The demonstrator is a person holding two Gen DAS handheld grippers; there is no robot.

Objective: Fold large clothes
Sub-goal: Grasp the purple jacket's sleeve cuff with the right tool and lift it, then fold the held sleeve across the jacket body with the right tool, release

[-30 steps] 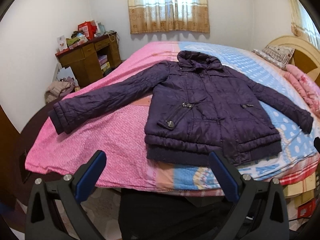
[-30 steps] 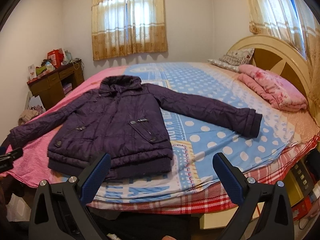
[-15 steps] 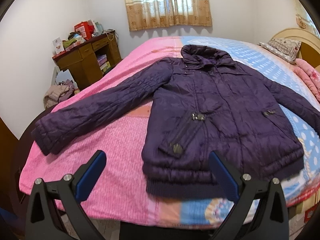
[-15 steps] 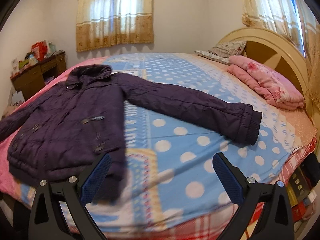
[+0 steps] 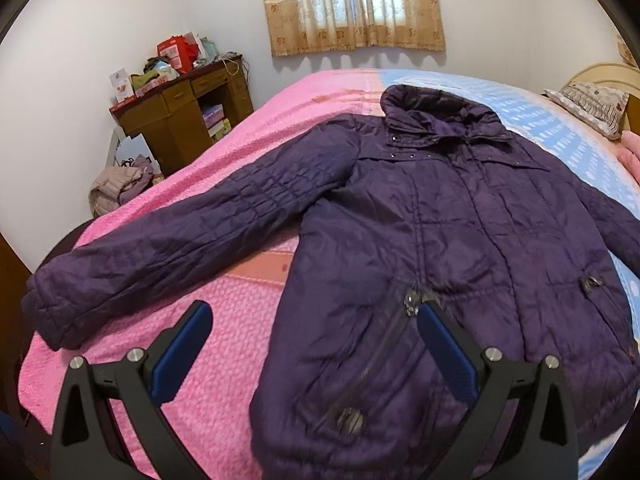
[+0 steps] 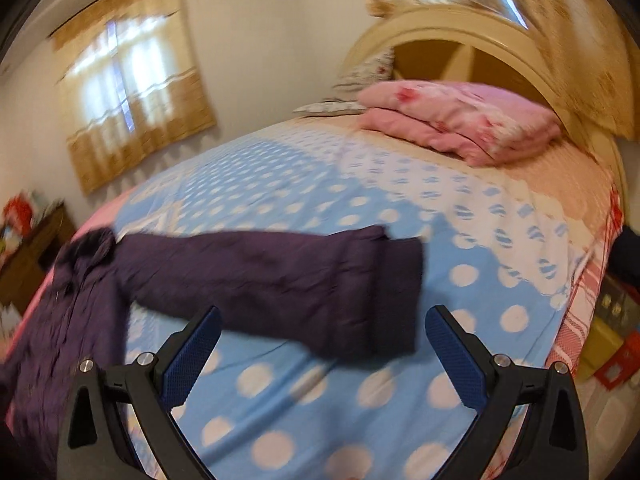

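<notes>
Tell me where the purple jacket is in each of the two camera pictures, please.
Left wrist view: the purple jacket fills the centre and right, one sleeve stretching left over the pink cover.
Right wrist view: the purple jacket has its other sleeve across the middle and its body at the left edge.
Shared landmark: the curtained window.

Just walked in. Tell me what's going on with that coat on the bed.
A person holding a gripper in each hand is about to fold a purple jacket, which lies spread flat and face up on the bed, both sleeves out. Nothing is folded yet. The left gripper is open over the jacket's lower edge, near the pocket zipper. The right gripper is open too, aimed at the cuff of the other sleeve. Neither holds any fabric.
</notes>
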